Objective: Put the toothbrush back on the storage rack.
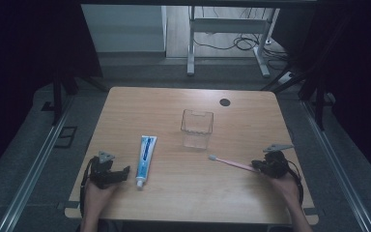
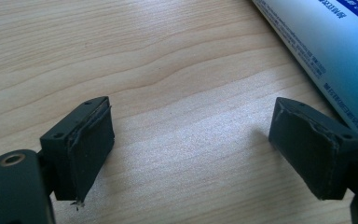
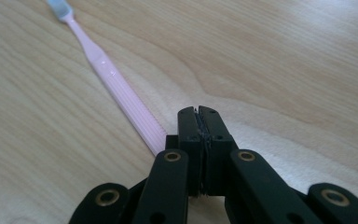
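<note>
A pink toothbrush (image 1: 229, 163) (image 3: 116, 88) with a pale blue head lies flat on the wooden table, head toward the middle. My right gripper (image 1: 257, 166) (image 3: 198, 114) sits at the handle's end. Its jaws are shut pad to pad, and the handle runs along the outside of the left jaw, not between the pads. A blue and white toothpaste tube (image 1: 145, 159) (image 2: 326, 42) lies left of centre, cap toward the front edge. My left gripper (image 1: 123, 173) (image 2: 191, 149) rests open just left of the tube, with bare wood between its jaws.
A clear plastic cup (image 1: 197, 128) stands upright near the table's middle, beyond the toothbrush head. A small black round cap (image 1: 225, 102) sits in the tabletop (image 1: 251, 121) near the far edge. Desk legs and cables stand on the floor behind.
</note>
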Demonstrator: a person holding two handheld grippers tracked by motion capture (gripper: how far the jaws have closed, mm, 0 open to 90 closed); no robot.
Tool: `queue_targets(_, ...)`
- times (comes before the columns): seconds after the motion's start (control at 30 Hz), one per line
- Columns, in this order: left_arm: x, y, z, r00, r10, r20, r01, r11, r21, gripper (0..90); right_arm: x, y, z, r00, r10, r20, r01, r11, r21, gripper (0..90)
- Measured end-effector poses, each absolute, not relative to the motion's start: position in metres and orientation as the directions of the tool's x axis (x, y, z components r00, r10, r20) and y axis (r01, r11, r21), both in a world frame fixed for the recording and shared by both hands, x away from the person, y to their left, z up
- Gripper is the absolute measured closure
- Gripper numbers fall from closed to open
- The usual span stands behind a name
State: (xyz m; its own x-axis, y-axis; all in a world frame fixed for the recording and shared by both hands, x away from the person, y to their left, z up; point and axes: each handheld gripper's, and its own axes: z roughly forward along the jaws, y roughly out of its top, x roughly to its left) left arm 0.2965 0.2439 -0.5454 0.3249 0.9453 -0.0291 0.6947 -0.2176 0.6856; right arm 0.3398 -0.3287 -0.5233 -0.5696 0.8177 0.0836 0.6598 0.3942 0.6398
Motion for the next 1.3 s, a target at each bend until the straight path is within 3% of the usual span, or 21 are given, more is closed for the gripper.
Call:
queue_targets(1.03, 0.297, 0.244, -0.545, 0.325, 0.945, -0.029, 0.694, -0.217, 0.686, 14.0, 0.284, -0.312, -0.525, -0.644, 0.761, 0.086, 0.62, 0.453, 0.641, 84.0)
queue_targets(1.3, 0.297, 0.244, -0.545, 0.325, 0.945, -0.029, 0.694, -0.218, 0.686, 14.0, 0.288, -0.308, -0.511, -0.65, 0.758, 0.047, 0.614, 0.488, 0.62, 72.9)
